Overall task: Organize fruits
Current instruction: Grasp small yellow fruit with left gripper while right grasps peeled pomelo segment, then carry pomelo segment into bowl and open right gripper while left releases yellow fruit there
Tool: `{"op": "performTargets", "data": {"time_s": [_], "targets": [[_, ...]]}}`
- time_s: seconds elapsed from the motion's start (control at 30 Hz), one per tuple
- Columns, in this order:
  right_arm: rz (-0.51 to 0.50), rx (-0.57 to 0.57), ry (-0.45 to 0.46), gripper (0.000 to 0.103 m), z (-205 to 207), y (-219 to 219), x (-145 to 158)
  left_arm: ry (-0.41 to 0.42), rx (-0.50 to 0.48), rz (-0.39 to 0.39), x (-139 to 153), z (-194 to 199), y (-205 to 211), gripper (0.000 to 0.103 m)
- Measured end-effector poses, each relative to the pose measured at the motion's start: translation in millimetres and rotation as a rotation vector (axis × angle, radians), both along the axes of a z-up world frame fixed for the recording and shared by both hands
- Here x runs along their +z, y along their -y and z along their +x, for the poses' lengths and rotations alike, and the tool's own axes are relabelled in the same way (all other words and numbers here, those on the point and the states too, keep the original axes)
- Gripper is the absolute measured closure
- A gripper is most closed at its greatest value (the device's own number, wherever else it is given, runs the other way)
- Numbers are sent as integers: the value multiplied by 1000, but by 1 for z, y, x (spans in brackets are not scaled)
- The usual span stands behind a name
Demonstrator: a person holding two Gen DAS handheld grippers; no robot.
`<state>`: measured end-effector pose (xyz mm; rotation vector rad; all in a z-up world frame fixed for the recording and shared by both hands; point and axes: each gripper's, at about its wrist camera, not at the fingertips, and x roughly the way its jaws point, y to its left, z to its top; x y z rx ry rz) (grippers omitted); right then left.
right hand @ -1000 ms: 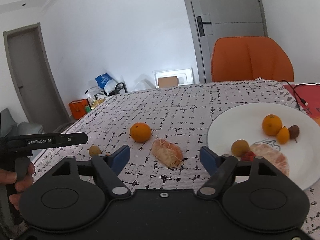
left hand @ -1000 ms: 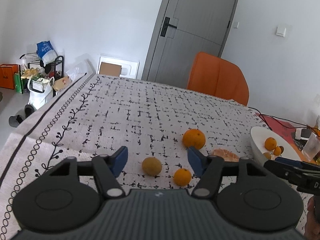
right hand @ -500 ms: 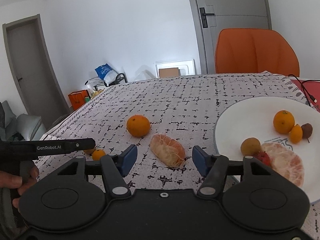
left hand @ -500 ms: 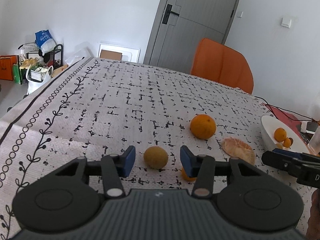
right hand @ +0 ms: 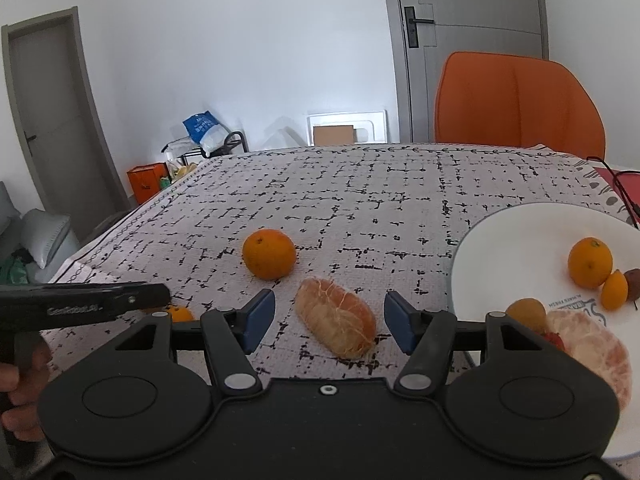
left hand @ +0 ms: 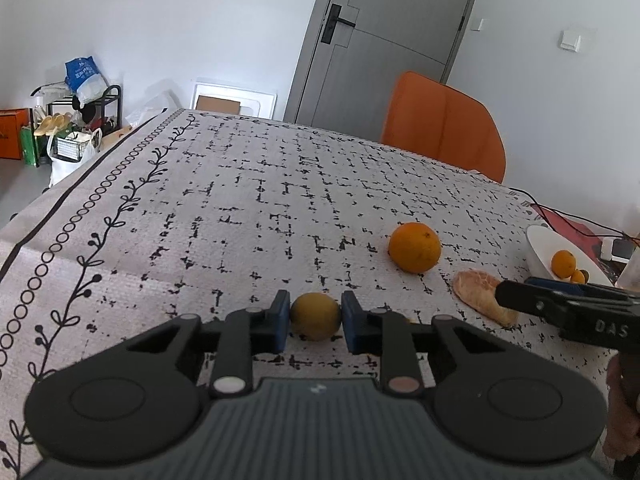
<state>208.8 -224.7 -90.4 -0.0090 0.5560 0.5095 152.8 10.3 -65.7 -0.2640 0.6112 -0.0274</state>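
Observation:
A yellow-brown round fruit (left hand: pixel 315 312) sits on the patterned tablecloth between the blue pads of my left gripper (left hand: pixel 314 320). The jaws are closing and both pads touch its sides. A peeled citrus piece (right hand: pixel 336 324) lies between the fingers of my right gripper (right hand: pixel 330 318), which stands open with gaps on both sides. A large orange (right hand: pixel 269 254) rests just beyond it. A small orange (right hand: pixel 180 314) peeks out beside the left gripper's body. The white plate (right hand: pixel 520 236) at the right holds several fruits.
An orange chair (right hand: pixel 516 104) stands at the table's far side, in front of a grey door. A black cable (left hand: pixel 560 216) runs past the plate. The table's left edge (left hand: pixel 60 188) drops to the floor, where a cluttered rack stands.
My left gripper came down and forward over the yellow-brown fruit and its jaws narrowed onto it. My right gripper moved closer to the peeled piece and its jaws narrowed a little.

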Motion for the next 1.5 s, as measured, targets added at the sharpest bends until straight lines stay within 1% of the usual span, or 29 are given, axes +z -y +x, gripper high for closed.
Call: {"op": "performTargets", "data": {"time_s": [0.23, 0.4, 0.63, 0.7, 0.77, 0.83, 0.9, 1.0, 1.23, 1.4, 1.43, 1.5], "targets": [[-16, 11, 0, 43, 7, -9, -4, 1, 19, -3, 3, -3, -7, 77], [-58, 16, 9, 42, 7, -14, -7, 1, 28, -3, 5, -7, -10, 77], [-48, 53, 1, 43, -1, -13, -5, 10, 31, -4, 8, -10, -11, 77], [-48, 58, -1, 44, -3, -14, -4, 12, 32, -5, 8, -11, -11, 77], [-39, 70, -10, 51, -5, -14, -3, 12, 33, -4, 8, -11, -11, 77], [-4, 99, -32, 55, -7, -12, -2, 11, 35, -2, 8, -11, -12, 77], [8, 109, -34, 55, -10, -11, -2, 16, 38, -2, 10, -12, -12, 77], [-15, 91, -19, 55, -10, -13, -1, 20, 44, -2, 10, -13, -14, 77], [-50, 77, -29, 54, 1, -22, -6, 15, 49, -14, 7, -11, -20, 77], [-136, 60, -11, 53, 0, -38, -15, 16, 51, -31, 5, -10, -25, 77], [-145, 60, -1, 55, -1, -39, -16, 15, 50, -32, 5, -10, -26, 77], [-154, 43, 13, 64, -1, -40, -17, 12, 52, -32, 4, -9, -27, 77]]}}
